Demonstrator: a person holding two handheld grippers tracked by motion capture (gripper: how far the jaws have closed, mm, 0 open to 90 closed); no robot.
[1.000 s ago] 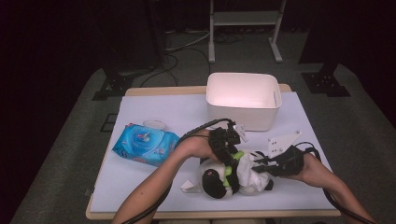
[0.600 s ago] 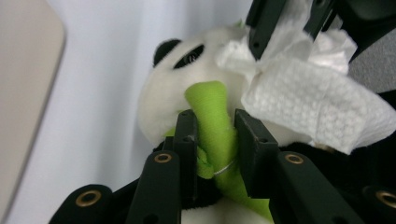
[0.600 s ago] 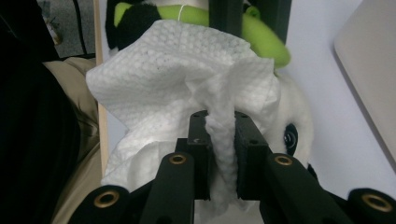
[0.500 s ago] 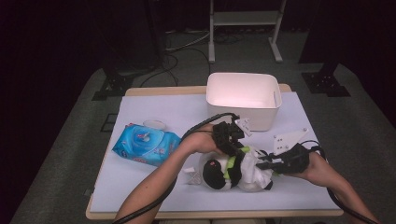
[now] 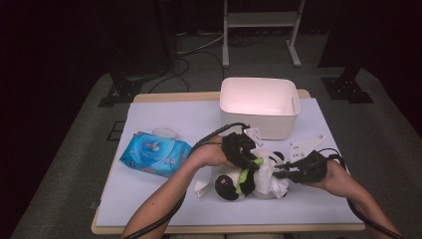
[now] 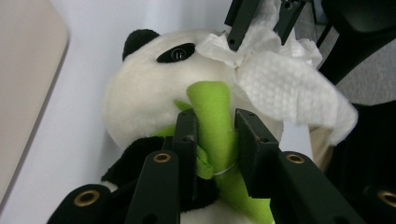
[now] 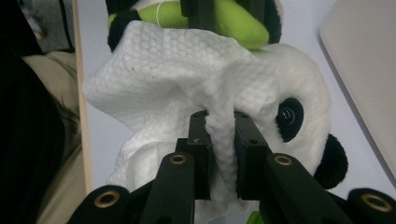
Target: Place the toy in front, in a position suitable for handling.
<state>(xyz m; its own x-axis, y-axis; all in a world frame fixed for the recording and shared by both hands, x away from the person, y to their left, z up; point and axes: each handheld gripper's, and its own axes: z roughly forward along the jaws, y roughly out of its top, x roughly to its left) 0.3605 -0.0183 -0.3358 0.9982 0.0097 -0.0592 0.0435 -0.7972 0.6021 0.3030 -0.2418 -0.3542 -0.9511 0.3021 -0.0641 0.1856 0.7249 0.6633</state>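
Observation:
A black-and-white plush panda (image 5: 230,185) lies on the table near the front edge, a green stuffed stalk (image 6: 212,107) at its mouth. My left gripper (image 6: 215,135) is shut on that green stalk (image 5: 247,174); its jaws have just closed in on it and then eased a touch, still pressing it. My right gripper (image 7: 219,126) is shut on a white textured wipe (image 7: 177,70), which is bunched against the panda's face (image 7: 299,84) beside its eye. In the high view the left gripper (image 5: 249,162) comes from above the toy and the right gripper (image 5: 279,174) from the right.
A white plastic bin (image 5: 259,107) stands just behind the toy. A blue pack of wet wipes (image 5: 155,154) lies to the left, with a small white lid (image 5: 164,133) behind it. A white scrap (image 5: 201,189) lies by the panda's left side.
The panda has shifted and turned slightly under the grippers, and the green stalk now sits lower between the left jaws. Both hands stay about where they were.

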